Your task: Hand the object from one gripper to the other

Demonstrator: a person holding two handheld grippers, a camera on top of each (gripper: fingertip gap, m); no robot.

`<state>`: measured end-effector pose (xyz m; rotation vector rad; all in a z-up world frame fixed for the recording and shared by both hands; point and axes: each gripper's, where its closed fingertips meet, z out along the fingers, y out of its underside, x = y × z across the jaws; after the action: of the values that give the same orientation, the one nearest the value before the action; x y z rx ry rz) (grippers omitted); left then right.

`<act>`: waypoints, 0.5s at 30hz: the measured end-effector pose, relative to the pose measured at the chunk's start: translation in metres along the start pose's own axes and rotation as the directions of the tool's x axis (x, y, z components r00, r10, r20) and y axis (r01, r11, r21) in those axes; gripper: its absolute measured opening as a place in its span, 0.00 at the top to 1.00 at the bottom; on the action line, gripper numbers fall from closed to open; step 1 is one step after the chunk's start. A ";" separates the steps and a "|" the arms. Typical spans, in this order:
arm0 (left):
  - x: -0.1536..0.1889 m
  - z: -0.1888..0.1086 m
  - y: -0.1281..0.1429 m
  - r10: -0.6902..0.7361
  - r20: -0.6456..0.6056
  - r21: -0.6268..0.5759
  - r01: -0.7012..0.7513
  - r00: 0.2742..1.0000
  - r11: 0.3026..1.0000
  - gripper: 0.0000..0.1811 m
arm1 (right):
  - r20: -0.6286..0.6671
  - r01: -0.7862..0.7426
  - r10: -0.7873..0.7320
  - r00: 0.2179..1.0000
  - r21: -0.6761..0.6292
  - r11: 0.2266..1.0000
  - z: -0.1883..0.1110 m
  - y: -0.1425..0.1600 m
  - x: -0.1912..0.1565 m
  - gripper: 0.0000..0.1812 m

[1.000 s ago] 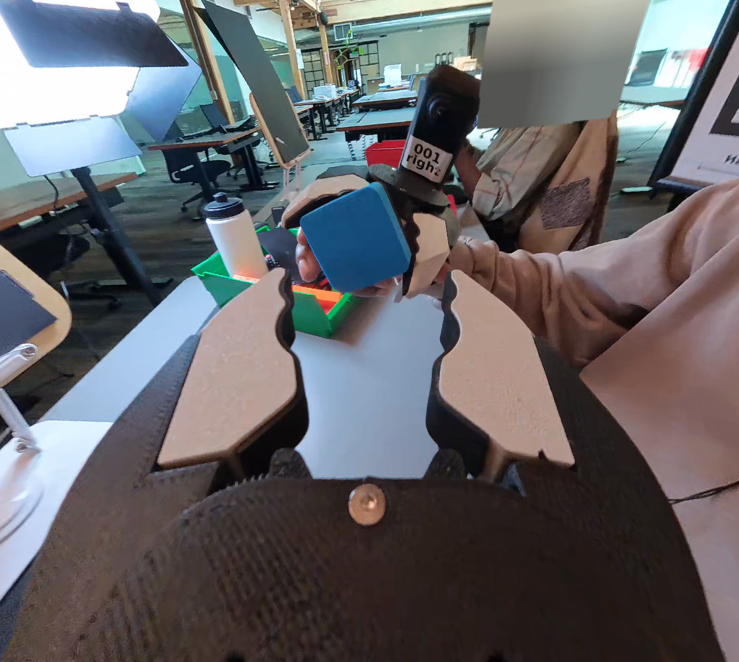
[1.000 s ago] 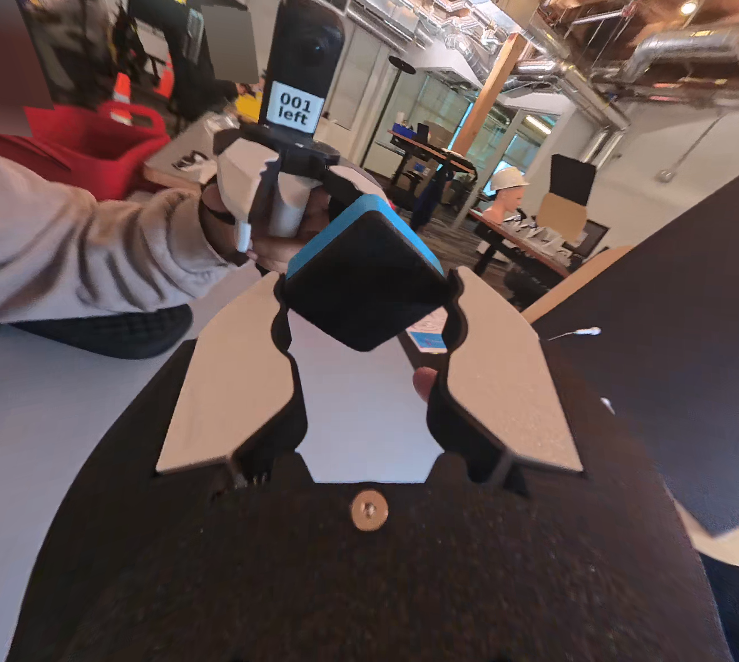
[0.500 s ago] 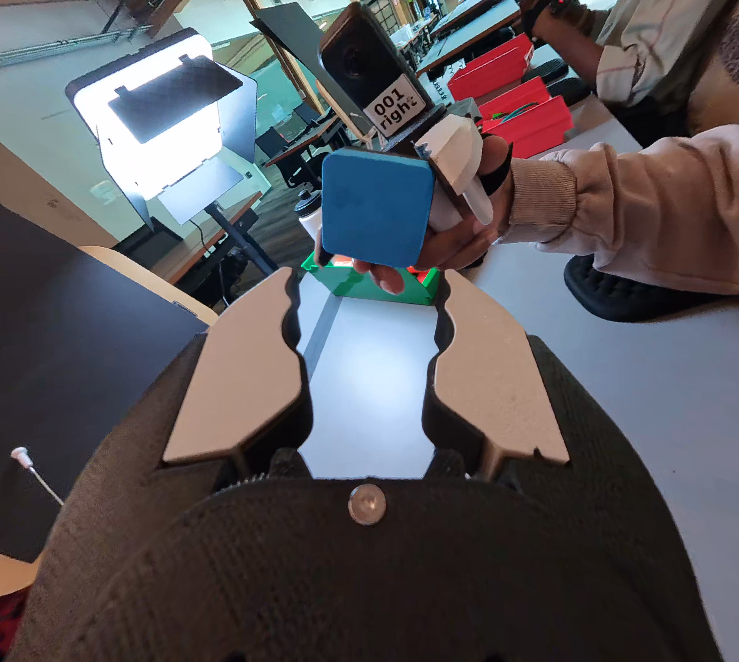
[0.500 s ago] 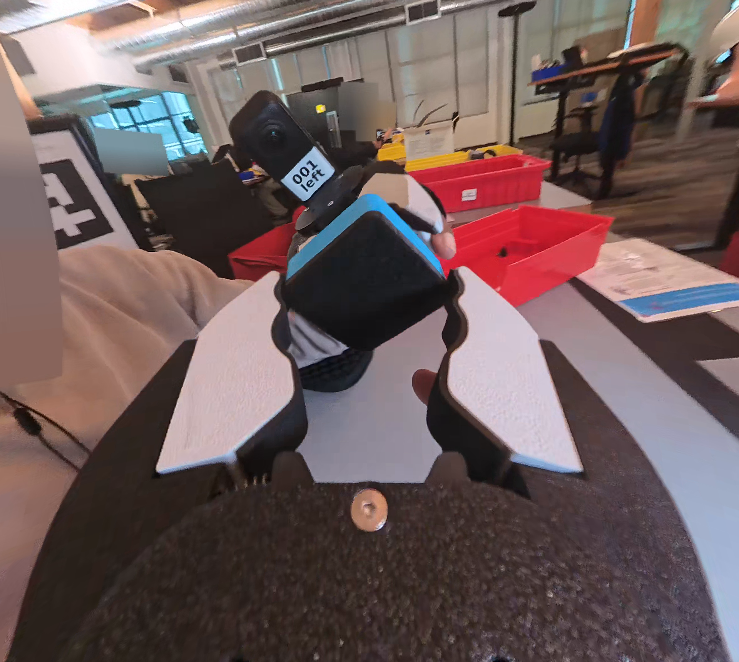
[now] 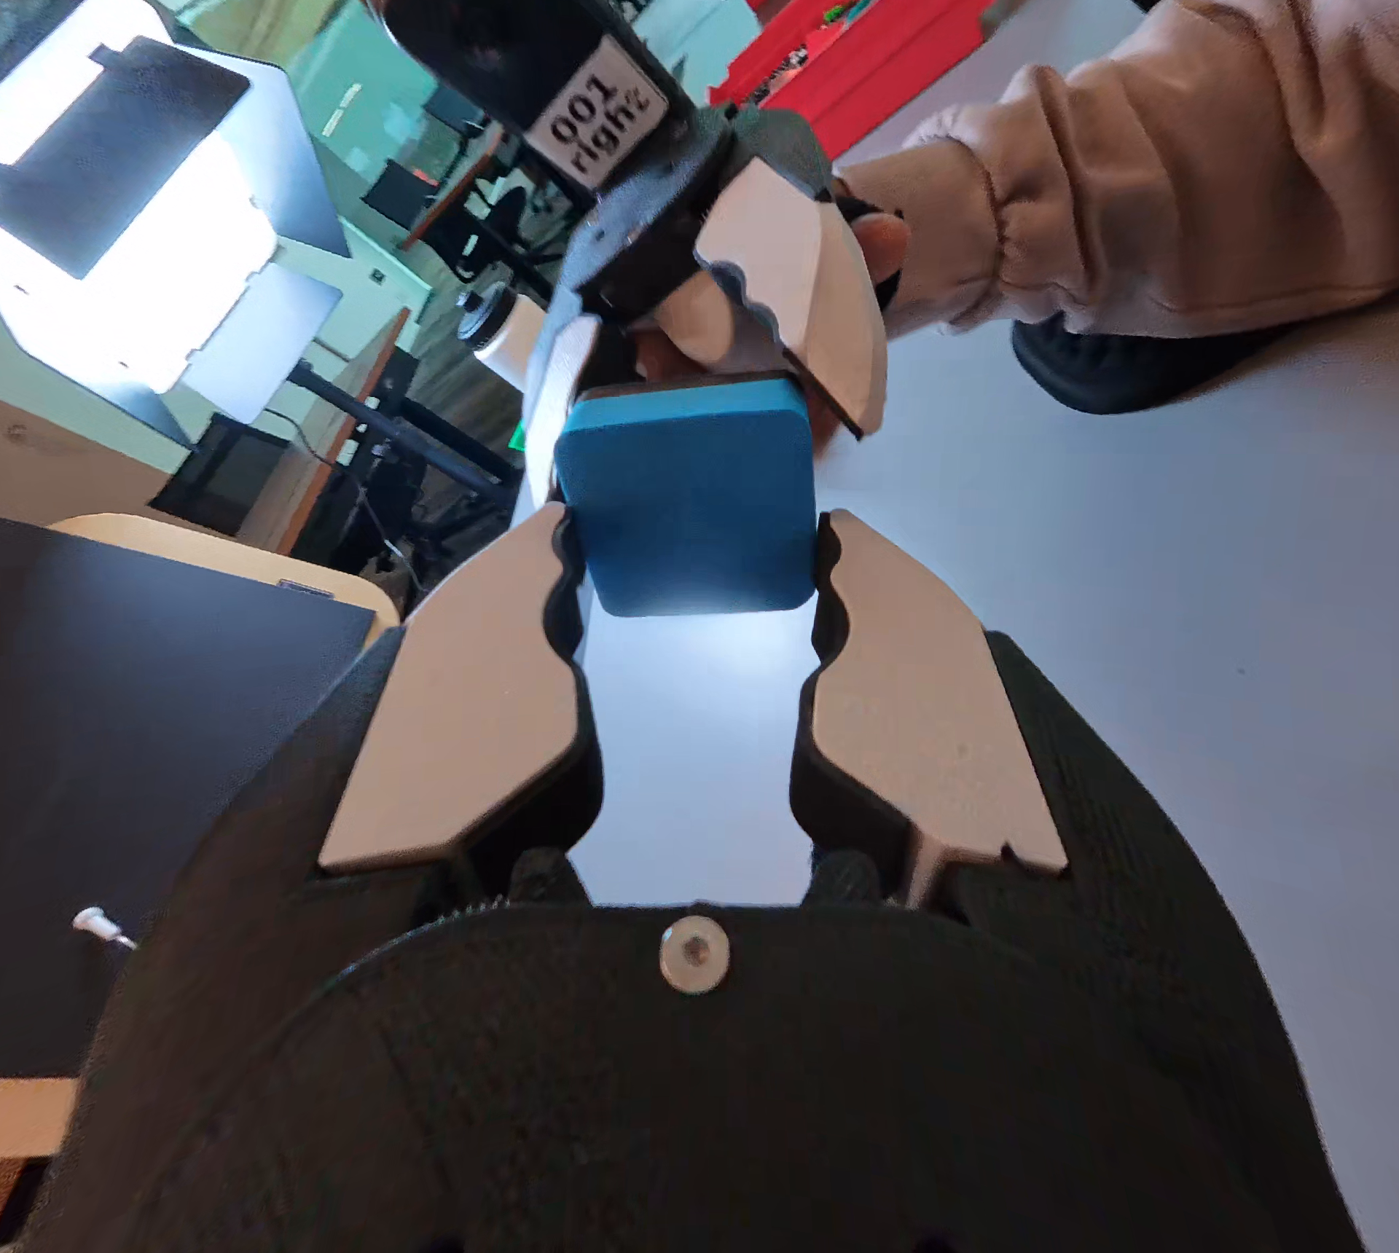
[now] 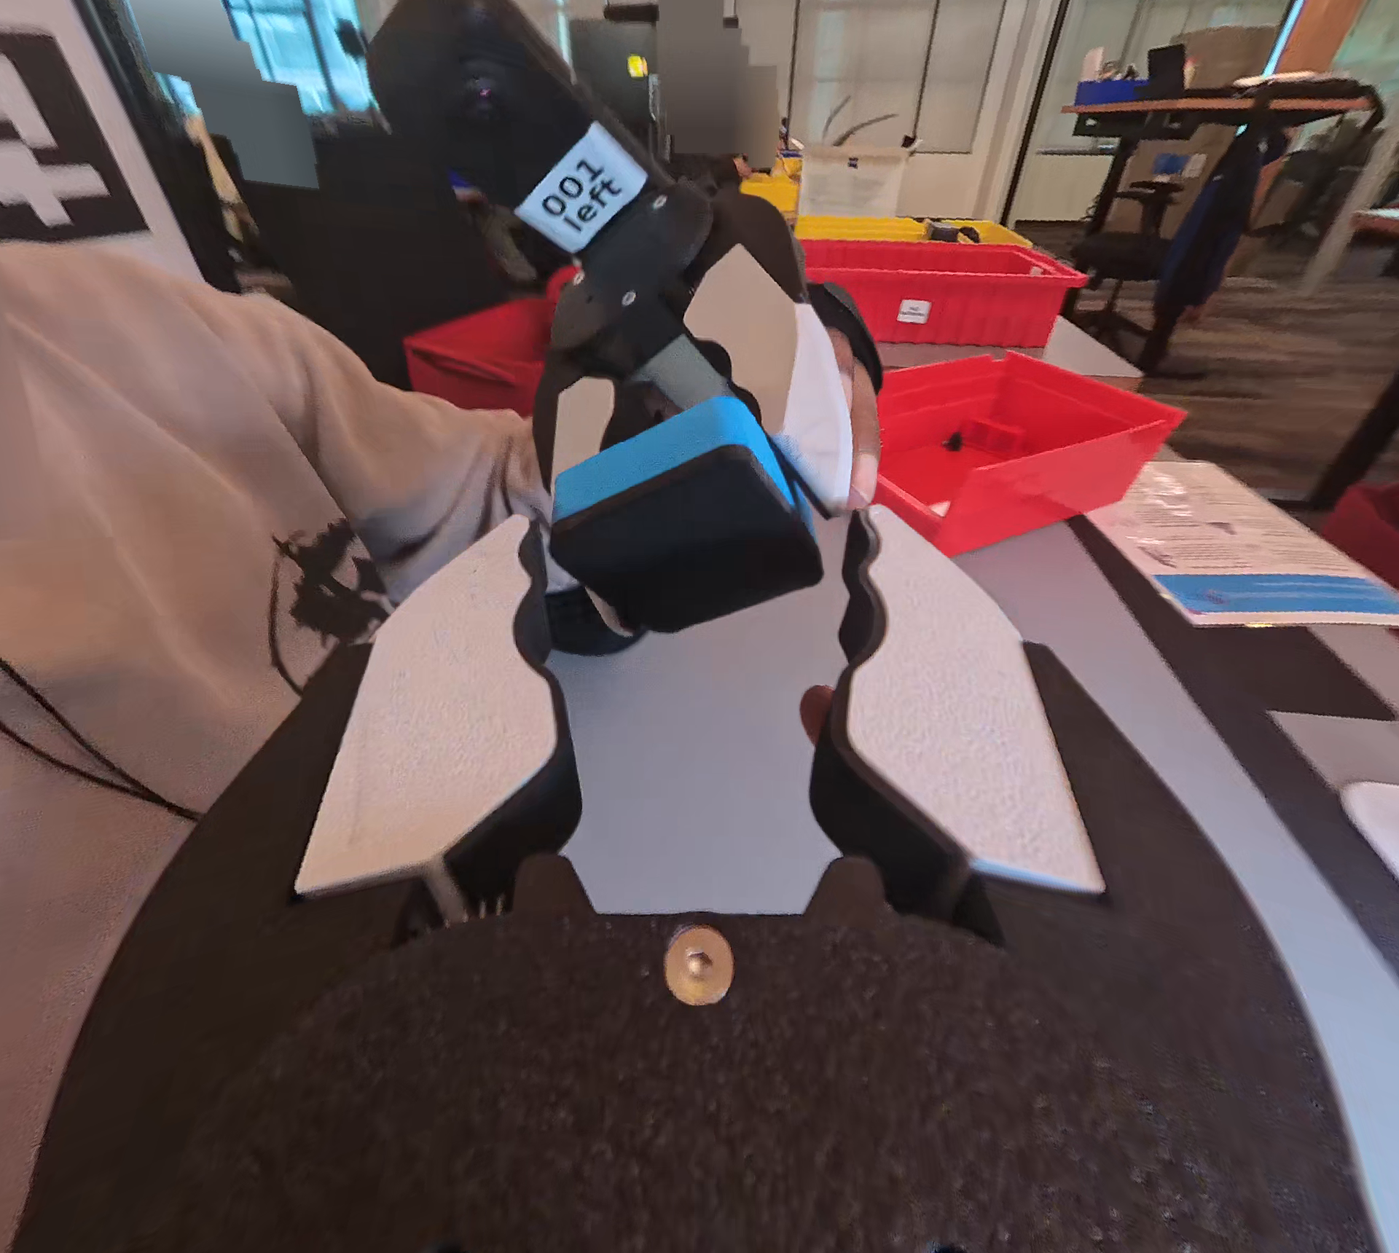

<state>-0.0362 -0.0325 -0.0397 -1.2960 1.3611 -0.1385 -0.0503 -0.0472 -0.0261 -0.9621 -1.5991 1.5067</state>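
A blue foam block with a black face hangs above the grey table. My left gripper is shut on it, with a fingertip against each side. It also shows in the right wrist view, gripping the block's far end. My right gripper flanks the block, and its jaws stand a little wider than it. A gap shows on the right side, and the block sits tilted between them. In the left wrist view the right gripper reaches around the block's far end.
Red bins and a yellow bin stand at the back of the table, with printed papers to the right. A lit light panel, a black board and a white bottle are on the left. A sleeved arm lies across the right.
The two grippers have come together. The block, held ahead of my open left fingers before, now sits between their tips. In the right wrist view it has tilted and no longer fills the jaws.
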 end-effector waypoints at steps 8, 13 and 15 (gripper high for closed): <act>0.049 -0.012 0.011 -0.062 -0.406 0.071 0.100 0.912 0.993 0.67 | -0.046 0.463 -0.512 0.858 -0.364 0.808 0.001 0.026 -0.016 0.62; 0.065 -0.013 0.012 -0.008 -0.471 0.100 0.063 0.882 0.993 0.67 | 0.017 0.561 -0.599 0.800 -0.376 0.738 0.015 0.031 -0.032 0.69; 0.067 -0.015 0.010 0.002 -0.485 0.126 0.067 0.875 0.990 0.67 | 0.044 0.572 -0.602 0.797 -0.377 0.729 0.017 0.034 -0.038 0.74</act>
<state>-0.0321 -0.0856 -0.0836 -1.2097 1.7176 -0.6073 -0.0467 -0.0871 -0.0611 -0.5943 -1.9332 0.7236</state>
